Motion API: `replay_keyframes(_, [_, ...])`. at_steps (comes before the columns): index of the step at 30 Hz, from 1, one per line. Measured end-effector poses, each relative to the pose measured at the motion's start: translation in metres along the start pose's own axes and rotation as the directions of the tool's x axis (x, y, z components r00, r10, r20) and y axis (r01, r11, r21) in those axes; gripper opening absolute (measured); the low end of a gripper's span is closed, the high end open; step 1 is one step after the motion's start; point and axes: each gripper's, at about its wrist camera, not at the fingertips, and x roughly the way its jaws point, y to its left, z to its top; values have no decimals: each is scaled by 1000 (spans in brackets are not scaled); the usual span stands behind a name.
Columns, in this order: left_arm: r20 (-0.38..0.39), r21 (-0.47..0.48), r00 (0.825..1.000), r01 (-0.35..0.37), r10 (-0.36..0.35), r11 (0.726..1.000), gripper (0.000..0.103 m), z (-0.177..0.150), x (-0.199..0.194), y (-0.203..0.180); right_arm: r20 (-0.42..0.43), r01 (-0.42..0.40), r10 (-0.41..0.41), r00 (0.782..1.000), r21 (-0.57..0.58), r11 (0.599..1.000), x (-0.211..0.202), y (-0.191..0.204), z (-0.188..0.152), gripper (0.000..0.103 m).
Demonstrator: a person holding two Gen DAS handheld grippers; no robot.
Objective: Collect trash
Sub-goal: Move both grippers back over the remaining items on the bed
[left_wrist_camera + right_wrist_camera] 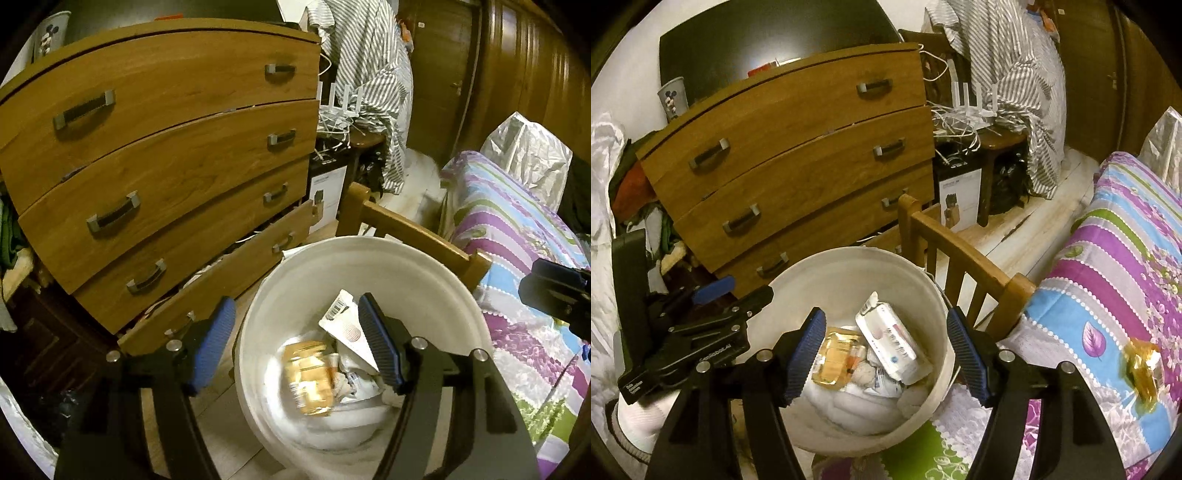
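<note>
A white bucket point(295, 273) stands on the floor beside the bed and holds trash: an amber plastic wrapper point(310, 373), a white tissue pack point(345, 325) and crumpled paper. My left gripper point(295, 347) is open and empty above the bucket. In the right wrist view the bucket point(827, 266) shows the amber wrapper point(836, 360) and the white pack point(890, 339). My right gripper point(884, 350) is open and empty above it. My left gripper point(701, 314) shows at the left there. A gold wrapper point(1143, 369) lies on the bedspread at the right.
A wooden chest of drawers point(177, 147) stands behind the bucket, its bottom drawer pulled out. The wooden bed footboard point(960, 258) is right beside the bucket. The striped floral bedspread point(1108, 277) fills the right. Cables, a router and striped cloth lie at the back.
</note>
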Motion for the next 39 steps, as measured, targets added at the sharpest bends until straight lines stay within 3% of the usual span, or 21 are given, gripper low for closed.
replay_keyframes(8, [29,60,997,69,-71,996,66,-9,-33,-41,98,13,-13,995,9,1000,-69,-21,-40,69])
replay_keyframes(14, [13,178,977,209,-215,962,66,-32,-52,-117,136,88,-98,986,78,993,-131,-77,-110,71])
replay_keyframes(20, [-92,299,932,363,-352,882,66,-76,-53,-215,90,215,-237,967,204,955,-179,-170,-201,71])
replay_keyframes(25, [-233,370,889,457,-395,809,66,-123,-37,-285,-22,375,-393,919,357,856,-206,-275,-284,71])
replay_keyframes(28, [-292,411,864,501,-410,762,66,-148,-34,-321,-99,437,-437,894,410,801,-218,-323,-323,71])
replay_keyframes(33, [-373,476,821,570,-433,670,66,-177,-37,-379,-135,448,-433,891,414,792,-245,-355,-365,71])
replay_keyframes(35, [-408,494,794,607,-451,623,66,-186,-37,-408,-143,452,-433,890,403,796,-259,-364,-380,71])
replay_keyframes(39, [-437,513,773,634,-460,578,66,-196,-35,-456,-166,471,-443,881,387,793,-277,-375,-393,71])
